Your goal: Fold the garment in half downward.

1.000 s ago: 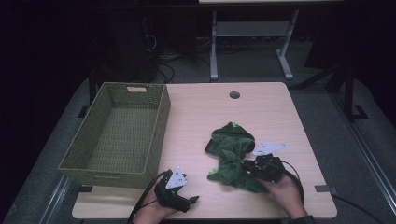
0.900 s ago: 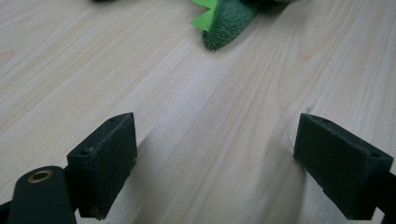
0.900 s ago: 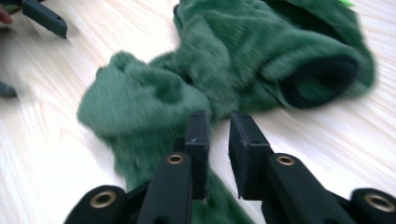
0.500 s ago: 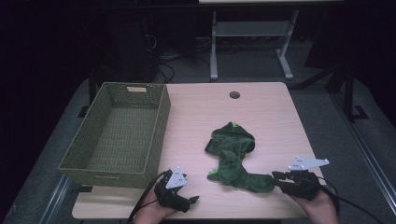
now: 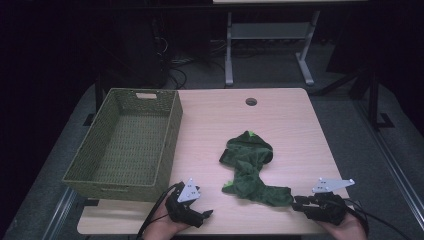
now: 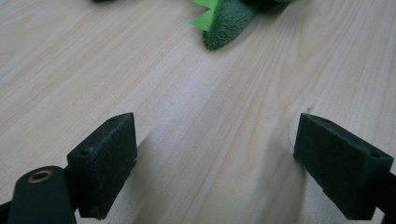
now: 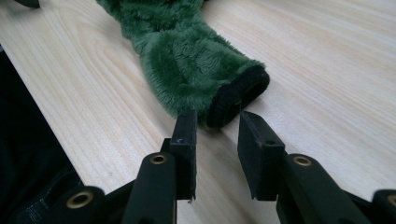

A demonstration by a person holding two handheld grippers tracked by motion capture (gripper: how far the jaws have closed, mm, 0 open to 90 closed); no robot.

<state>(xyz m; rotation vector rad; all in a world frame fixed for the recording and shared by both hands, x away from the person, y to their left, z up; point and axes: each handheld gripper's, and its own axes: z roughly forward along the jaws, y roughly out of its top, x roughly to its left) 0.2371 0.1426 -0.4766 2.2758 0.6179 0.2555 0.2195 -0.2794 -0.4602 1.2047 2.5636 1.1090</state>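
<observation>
Green plush toy [image 5: 251, 169] lies on the table [image 5: 290, 120], right of centre. Right gripper view shows its black-cuffed end [image 7: 238, 95] just ahead of the right gripper [image 7: 217, 130]; jaws have just opened slightly, apparently not gripping. Left gripper [image 6: 212, 154] stands wide open over bare wood near the front edge. Basket [image 5: 127, 142] occupies the left.

The left gripper [image 5: 204, 214] lies low at the near edge, held from below by the left hand [image 5: 162, 227], its fingers [image 6: 105, 161] spread wide. The right gripper [image 5: 296, 203] points left, level, in the right hand [image 5: 345, 227]; its fingers [image 7: 187, 140], having just parted a little, stand narrowly apart with nothing clamped.
</observation>
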